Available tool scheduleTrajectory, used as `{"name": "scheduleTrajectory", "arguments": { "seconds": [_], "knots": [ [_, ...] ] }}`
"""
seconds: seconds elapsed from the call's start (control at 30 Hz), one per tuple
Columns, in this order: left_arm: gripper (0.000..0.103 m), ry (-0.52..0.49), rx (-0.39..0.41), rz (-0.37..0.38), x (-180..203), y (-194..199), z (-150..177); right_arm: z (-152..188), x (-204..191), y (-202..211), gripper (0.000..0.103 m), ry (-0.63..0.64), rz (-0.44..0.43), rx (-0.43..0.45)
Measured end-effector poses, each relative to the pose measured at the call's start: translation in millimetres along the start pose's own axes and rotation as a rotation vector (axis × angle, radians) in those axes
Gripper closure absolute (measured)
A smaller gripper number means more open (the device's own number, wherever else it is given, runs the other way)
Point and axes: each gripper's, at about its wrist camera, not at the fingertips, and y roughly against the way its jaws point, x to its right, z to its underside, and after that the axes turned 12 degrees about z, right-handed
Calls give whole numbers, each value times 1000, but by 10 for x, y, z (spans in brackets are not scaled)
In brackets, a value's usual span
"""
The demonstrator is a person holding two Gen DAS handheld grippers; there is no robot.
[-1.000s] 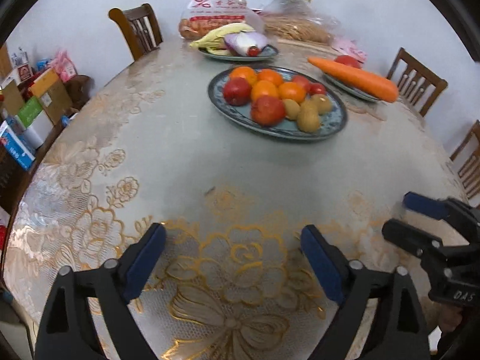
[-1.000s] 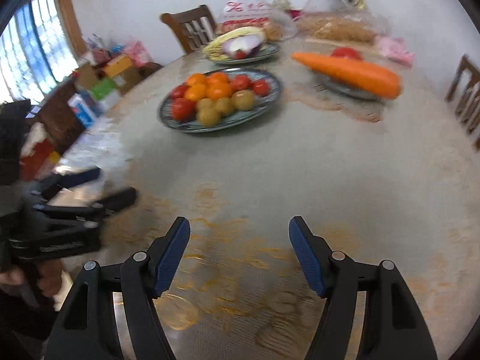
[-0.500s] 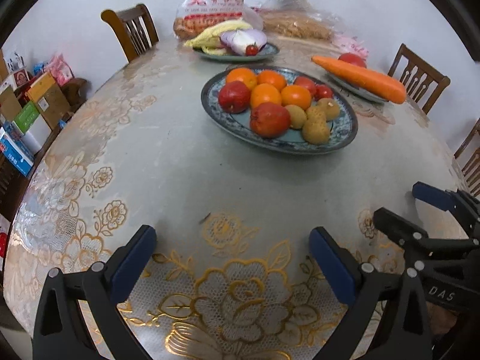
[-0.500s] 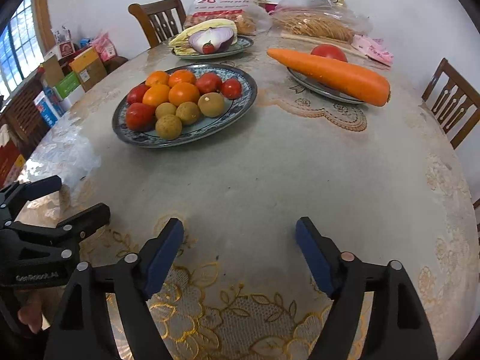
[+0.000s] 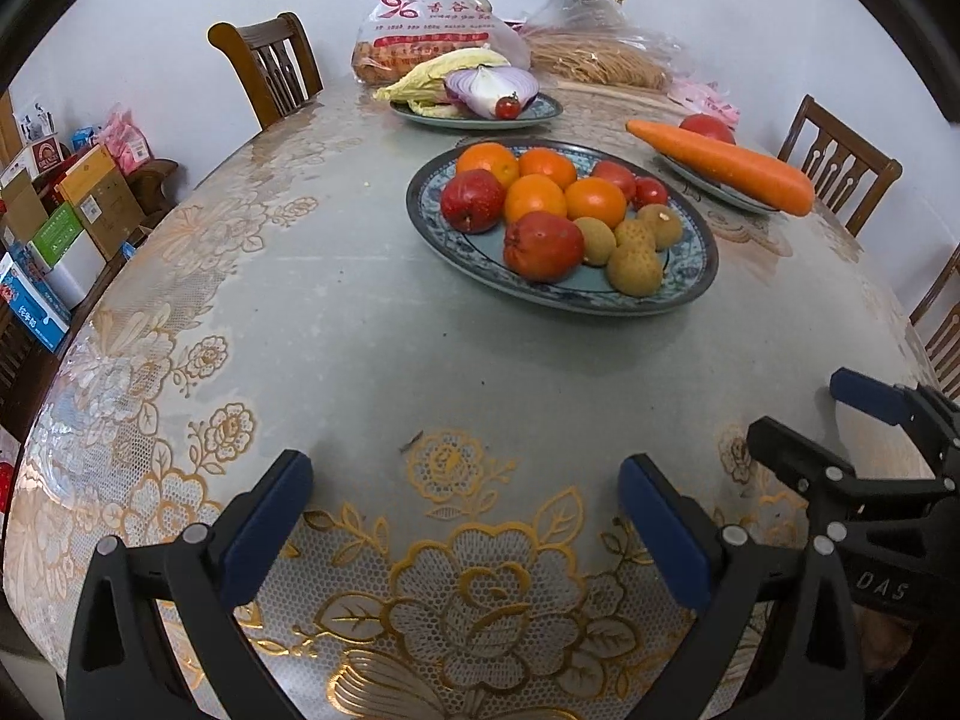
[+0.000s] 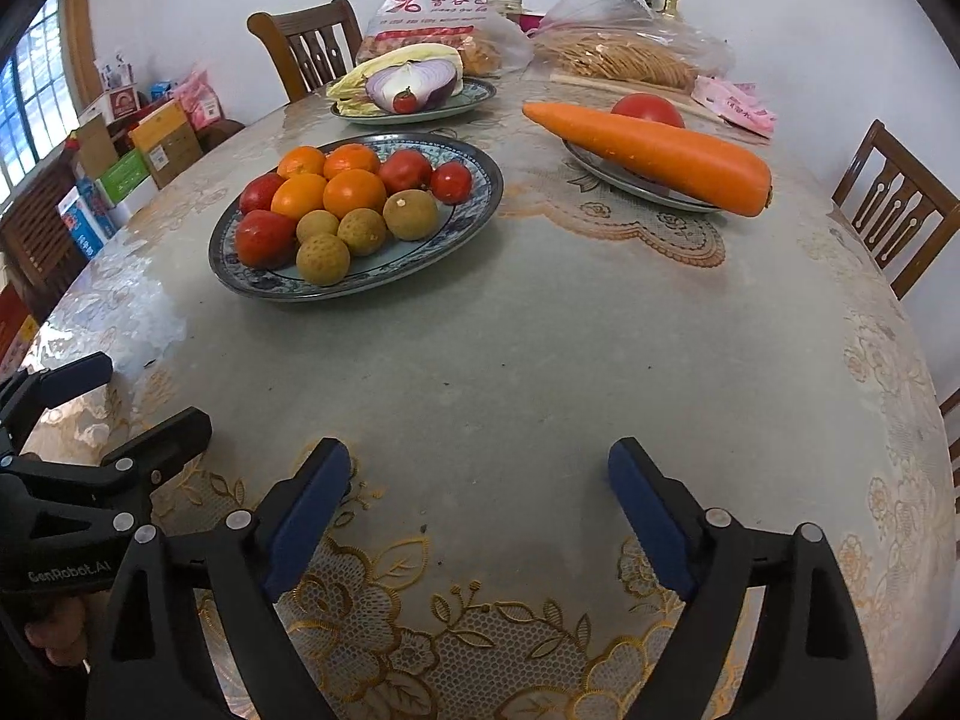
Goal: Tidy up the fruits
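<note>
Both grippers, left (image 5: 465, 516) & right (image 6: 480, 504), hung empty, jaws wide, right's just widening, short of fruit plate (image 6: 480, 204); piled fruit could've rolled off if nudged.

Oranges (image 5: 534, 195), red and brown fruits heaped on patterned plate (image 5: 699, 276)

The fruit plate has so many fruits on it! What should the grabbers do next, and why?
Probably move one gripper forward toward the fruit plate. Both the left gripper and the right gripper, whose jaws have just been opening, stand open and empty over bare tablecloth, well short of the plate. The brown fruits at its near edge look easiest to reach first.
</note>
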Motion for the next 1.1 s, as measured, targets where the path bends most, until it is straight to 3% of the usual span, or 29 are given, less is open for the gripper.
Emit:
{"name": "scheduleTrajectory", "arguments": {
  "seconds": [0.47, 1.1],
  "knots": [
    [0, 10, 3, -4, -13, -9, -9, -14, 15, -36, 6, -11, 12, -11],
    [0, 13, 6, -6, -29, -11, -8, -19, 12, -47, 5, -14, 17, -11]
  ]
}}
